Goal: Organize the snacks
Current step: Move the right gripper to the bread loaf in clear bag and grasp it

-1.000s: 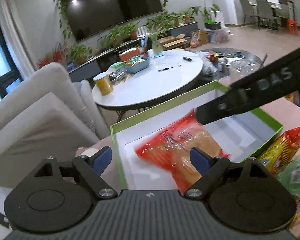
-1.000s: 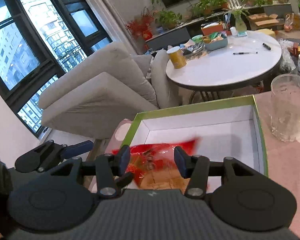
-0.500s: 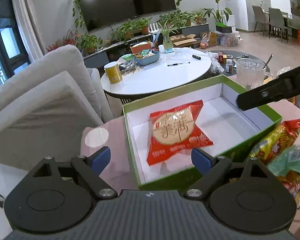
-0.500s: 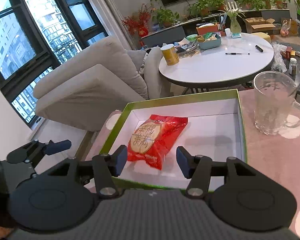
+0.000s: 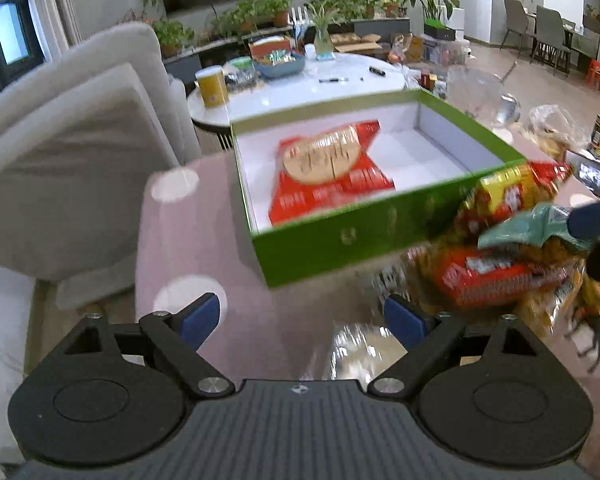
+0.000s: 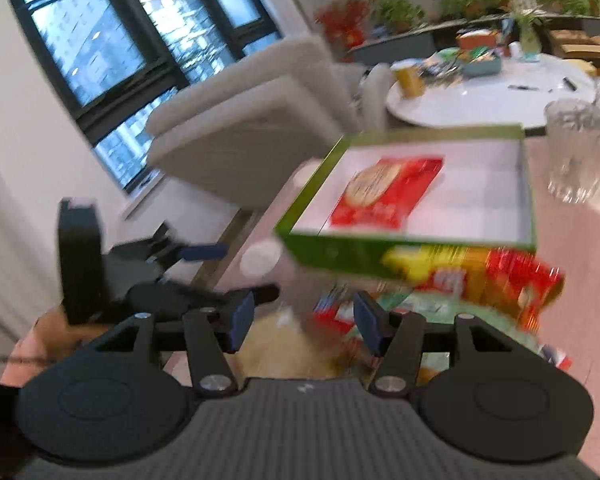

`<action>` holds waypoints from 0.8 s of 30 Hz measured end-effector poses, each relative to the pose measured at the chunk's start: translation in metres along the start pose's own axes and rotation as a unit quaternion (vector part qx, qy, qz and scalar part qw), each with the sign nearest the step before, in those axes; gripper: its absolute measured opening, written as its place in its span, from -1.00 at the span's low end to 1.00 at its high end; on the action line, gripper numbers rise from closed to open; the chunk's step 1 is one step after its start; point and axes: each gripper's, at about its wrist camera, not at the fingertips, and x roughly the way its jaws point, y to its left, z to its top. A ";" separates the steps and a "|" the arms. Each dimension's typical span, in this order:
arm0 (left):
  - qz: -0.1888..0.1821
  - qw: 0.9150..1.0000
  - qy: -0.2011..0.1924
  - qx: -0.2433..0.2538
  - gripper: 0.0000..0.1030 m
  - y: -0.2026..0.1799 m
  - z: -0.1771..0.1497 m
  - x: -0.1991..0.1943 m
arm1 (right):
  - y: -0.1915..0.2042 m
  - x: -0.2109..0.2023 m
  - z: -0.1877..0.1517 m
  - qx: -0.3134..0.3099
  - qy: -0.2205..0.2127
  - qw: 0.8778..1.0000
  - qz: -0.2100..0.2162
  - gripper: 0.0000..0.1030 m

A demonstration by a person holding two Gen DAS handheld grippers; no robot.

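- Since the earlier frames you're backing both hand-held grippers away from the green box (image 5: pixel 360 236), so the red cracker packet (image 5: pixel 324 168) that was right between the fingers a second ago is now lying flat inside it on the left half, well ahead of you.
- Your left hand-held gripper (image 5: pixel 302 316) is hanging spread wide with nothing between the blue pads, just pink desk (image 5: pixel 188 240) under it.
- Your right hand-held gripper (image 6: pixel 304 316) is also spread and empty, and it's hovering over the snack pile (image 5: pixel 508 256) just beside the box's near wall.
- The right half of the box is sitting bare, so I'd guess that's where the next packet is going.
- Both views are blurring a lot, so I'd say you're sweeping fast. Slow down before committing to a grab.
- Pick one packet off the top of the heap, like the yellow-red bag (image 6: pixel 472 276) leaning on the box, rather than digging into the middle.
- Pinch it near an edge seam so the crinkly film isn't slipping out.
- Watch the glass jug (image 6: pixel 576 148) near the box's far right corner when you're swinging back in.
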 end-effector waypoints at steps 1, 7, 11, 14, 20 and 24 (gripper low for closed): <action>-0.003 1.000 0.004 -0.004 0.72 0.000 -0.004 0.000 | 0.003 0.000 -0.002 -0.004 0.007 1.000 0.001 0.81; -0.017 1.000 0.016 -0.017 0.72 -0.001 -0.021 -0.001 | 0.008 0.005 -0.015 -0.002 0.039 0.999 0.004 0.81; -0.023 0.999 0.013 -0.028 0.72 0.000 -0.029 -0.003 | 0.005 0.016 -0.019 0.017 0.061 0.998 0.011 0.81; -0.030 0.999 0.013 -0.040 0.72 0.002 -0.032 -0.006 | -0.003 0.027 -0.022 0.040 0.075 0.996 -0.010 0.81; -0.059 0.996 0.017 -0.060 0.72 0.002 -0.042 -0.012 | -0.018 0.034 -0.029 0.080 0.085 0.993 -0.028 0.81; -0.079 0.994 0.027 -0.065 0.72 -0.003 -0.044 -0.016 | -0.020 0.032 -0.028 0.087 0.081 0.993 -0.025 0.81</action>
